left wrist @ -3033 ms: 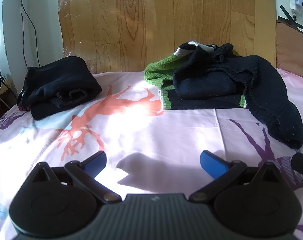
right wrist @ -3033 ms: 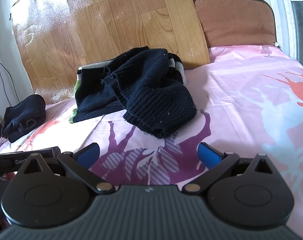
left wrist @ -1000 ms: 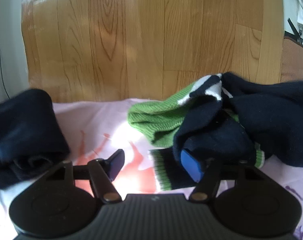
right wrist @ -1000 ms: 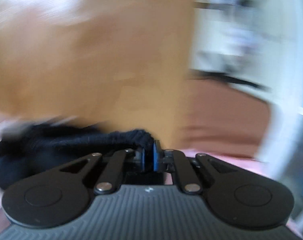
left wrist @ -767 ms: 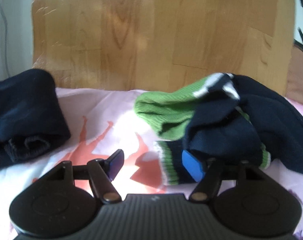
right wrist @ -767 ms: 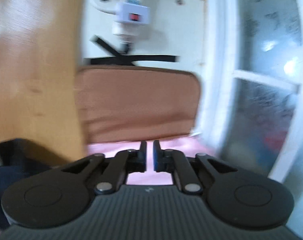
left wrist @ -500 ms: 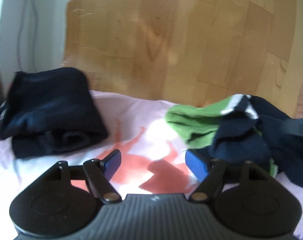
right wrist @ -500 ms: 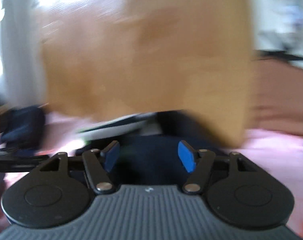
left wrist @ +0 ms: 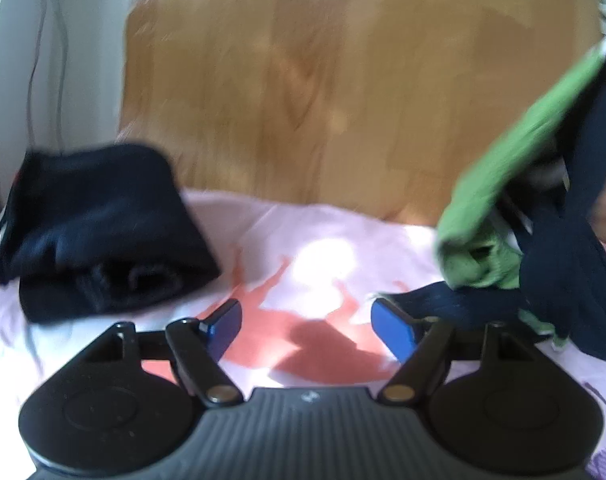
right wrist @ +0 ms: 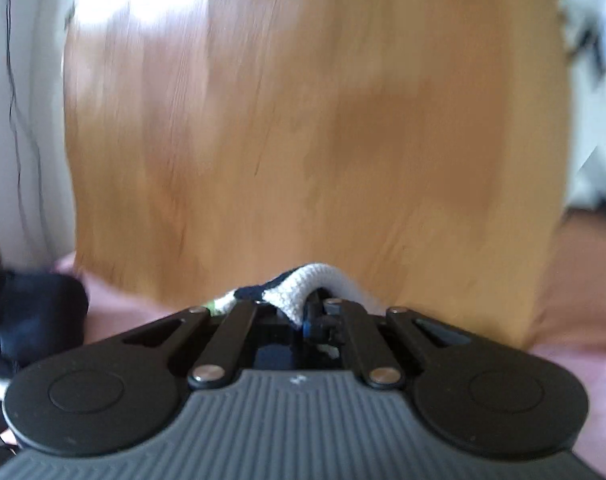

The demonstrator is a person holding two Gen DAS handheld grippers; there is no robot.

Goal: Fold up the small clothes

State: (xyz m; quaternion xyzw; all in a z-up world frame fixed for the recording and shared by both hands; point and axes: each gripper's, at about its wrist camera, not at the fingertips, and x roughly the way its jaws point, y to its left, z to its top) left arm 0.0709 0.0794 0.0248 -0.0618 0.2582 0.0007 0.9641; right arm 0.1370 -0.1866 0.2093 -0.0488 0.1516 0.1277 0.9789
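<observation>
Toward the left edge of the bed, up by the wooden board at its head, a folded dark garment is lying as a neat bundle; we are judging that piece to be finished.

Next along, we are holding the left gripper low over the pink printed sheet with its jaws standing wide apart and nothing between them. The right blue pad is sitting just beside a dark hem of the next garment, but we are not seeing it press on the cloth.

On the right side of the bed, the green and navy knit sweater is hanging stretched upward, its green part pulled taut toward the top right corner of the left wrist view while its navy folds are trailing down onto the sheet. In the right wrist view, the right gripper is showing its jaws pinched fully together on a white ribbed edge of that sweater, with navy knit just behind it.

So we are reading the task as partly done: one piece folded, this sweater only being lifted out, and its spreading flat and folding not yet begun.
</observation>
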